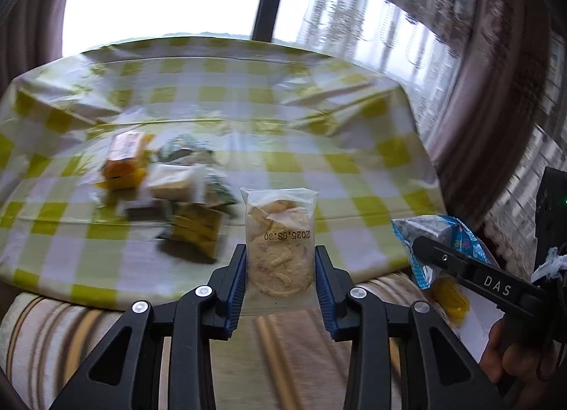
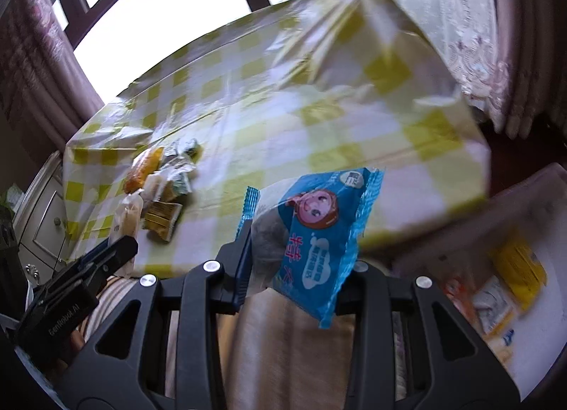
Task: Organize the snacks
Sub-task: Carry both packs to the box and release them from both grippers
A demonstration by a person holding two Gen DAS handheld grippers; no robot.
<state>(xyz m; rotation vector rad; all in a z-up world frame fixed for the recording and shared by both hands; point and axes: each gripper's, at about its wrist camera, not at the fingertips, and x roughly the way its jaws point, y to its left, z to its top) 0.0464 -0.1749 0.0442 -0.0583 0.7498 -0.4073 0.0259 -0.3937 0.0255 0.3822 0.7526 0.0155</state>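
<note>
A: Two claws are seen, each built of black plastic links with silver rivets and ribbed blue pads. By the left gripper a clear, crinkled plastic pouch is clamped upright between the pads; by the right gripper a glossy blue packet is pinched at its lower half and tilted toward 1 o'clock.

B: How are the two snacks described?

A: Inside the clear pouch pale, crumbly biscuit pieces are visible, and a printed date is read upside down across its middle. On the blue packet a cartoon face and white lettering are printed; its end seams are crimped in a zigzag, and a dark filling is glimpsed through a clear patch.

B: Where are they placed?

A: Both are held in the air, at the near edge of a table draped in a shiny, wrinkled cloth checked yellow and white. In the left view the blue packet is found at 3 o'clock from the pouch.

B: What else is counted?

A: One loose pile of snacks is left on the cloth at 10 o'clock from the pouch; an orange pack, a pale one and a yellow-green one are made out, the rest being blurred. Below the claws a striped, woven cushion is seen.
</note>
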